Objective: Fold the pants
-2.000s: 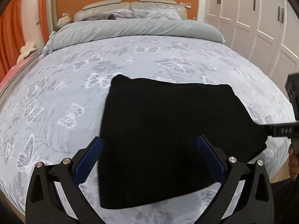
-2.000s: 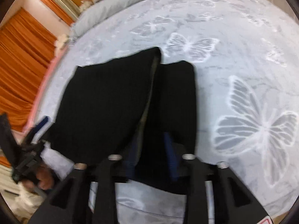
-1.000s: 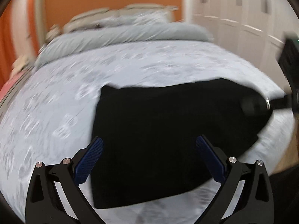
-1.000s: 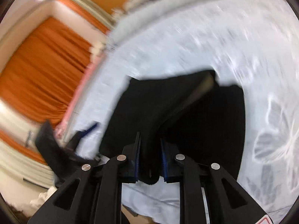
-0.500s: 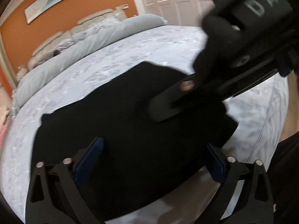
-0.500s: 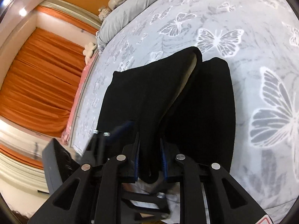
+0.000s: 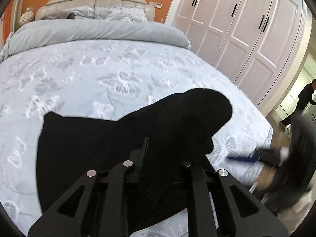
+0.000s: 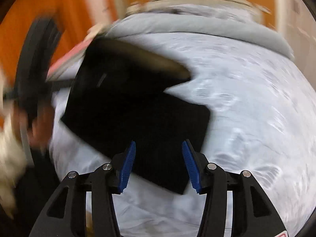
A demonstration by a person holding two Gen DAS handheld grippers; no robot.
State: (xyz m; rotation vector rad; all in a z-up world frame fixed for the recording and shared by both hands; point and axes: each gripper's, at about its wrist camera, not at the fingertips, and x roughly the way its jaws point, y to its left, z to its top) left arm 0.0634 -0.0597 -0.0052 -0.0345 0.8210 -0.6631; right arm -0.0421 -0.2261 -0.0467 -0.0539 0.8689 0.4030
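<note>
Black folded pants lie on the butterfly-print bed sheet. My left gripper is shut on a raised fold of the pants, and the cloth bulges up over its fingers. In the right wrist view the pants show a lifted upper layer over a flat lower one. The right gripper hovers above the near edge of the lower layer; its jaws are opening and the blue pads touch no cloth. The right gripper appears blurred at the bed's right edge, and the left gripper is a dark blur on the left.
A grey duvet roll and pillows lie at the head of the bed. White wardrobe doors line the right side. A person stands in a doorway far right. Orange curtains hang on the left.
The left gripper went from wide open to shut on the pants and lifted a fold. The right gripper let go of the cloth, opened and drew back to the bed's edge.
</note>
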